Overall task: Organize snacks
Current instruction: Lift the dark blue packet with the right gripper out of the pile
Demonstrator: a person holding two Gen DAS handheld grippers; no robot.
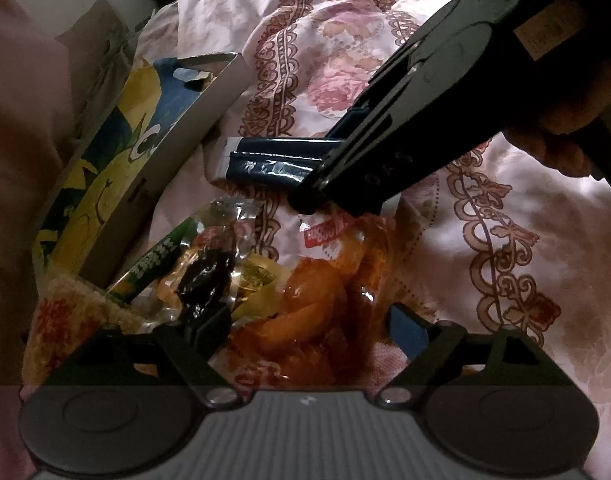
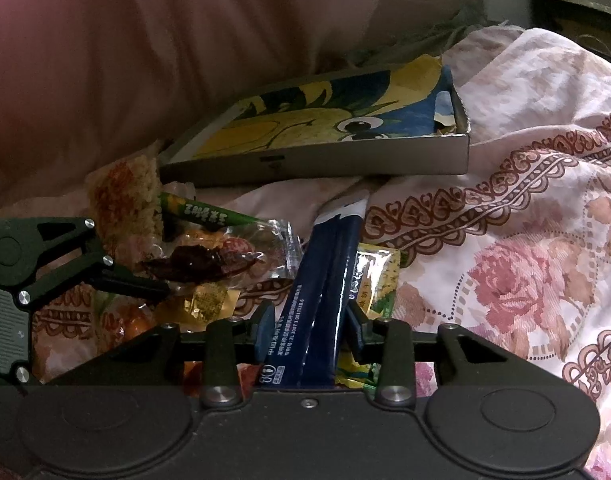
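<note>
Underneath everything, a bed cover [image 2: 505, 208] of soft, rumpled pink floral cloth with brown lace-pattern bands fills the right and centre of both views. Next in size, a shallow cardboard box [image 2: 317, 160], grey-walled with a glossy yellow-and-blue cartoon print inside, lies tilted at upper centre of the right wrist view, apparently empty. Below it at lower left sits the snack pile: a clear crinkly bag of orange pieces [image 1: 305, 312], a coarse-grained rice cake [image 2: 125, 196], a green stick packet [image 2: 209, 214], a dark dried fruit in clear wrap [image 2: 197, 264], and small yellow-green sachets [image 2: 379, 280]. The right tool [image 2: 311, 326] is closed narrowly on a pair of slim, glossy dark blue stick packets [image 2: 325, 280], held near one end, lifted clear of the pile and well short of the box. The left tool [image 1: 305, 320] stands wide, empty, straddling the orange bag without pressing it. Judged step: sorting snacks into the box, blue sticks in transit. Next move calls for carrying them up over the box wall and releasing flat; slick film could slip.
</note>
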